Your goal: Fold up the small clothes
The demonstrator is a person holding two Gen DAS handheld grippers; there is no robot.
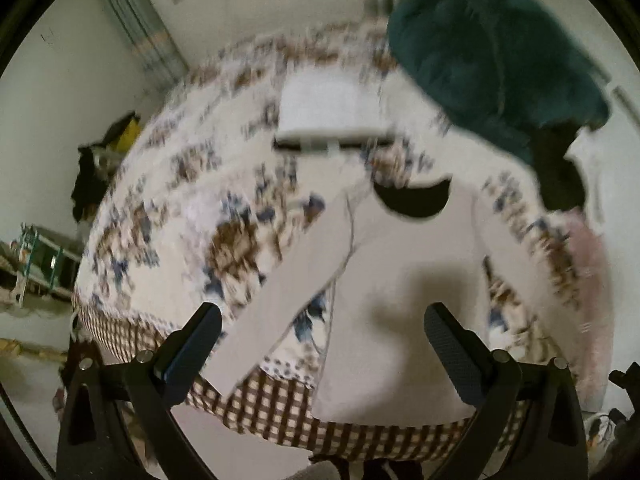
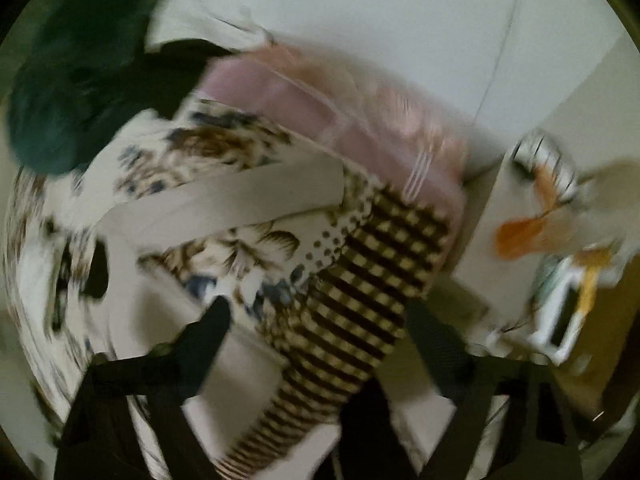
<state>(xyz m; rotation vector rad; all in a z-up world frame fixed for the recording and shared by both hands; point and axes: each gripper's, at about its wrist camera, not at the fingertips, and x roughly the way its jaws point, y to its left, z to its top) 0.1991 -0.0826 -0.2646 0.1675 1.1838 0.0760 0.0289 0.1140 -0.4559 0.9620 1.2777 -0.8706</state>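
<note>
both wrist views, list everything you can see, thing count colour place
long-sleeved top: 1, pale lilac-white, spread flat on the bed, sleeves out
bedspread: 1, white with brown and blue flowers, brown check border, covers the bed
folded cloth: 1, white, far side of the bed
fluffy garment: 1, dark teal, heaped far right on the bed
dark garment: 1, black, under the teal one
pink cloth: 1, pink, right edge of the bed
left gripper: 1, black, open above the top's hem
right gripper: 1, black, open, blurred, over the bed's corner
</note>
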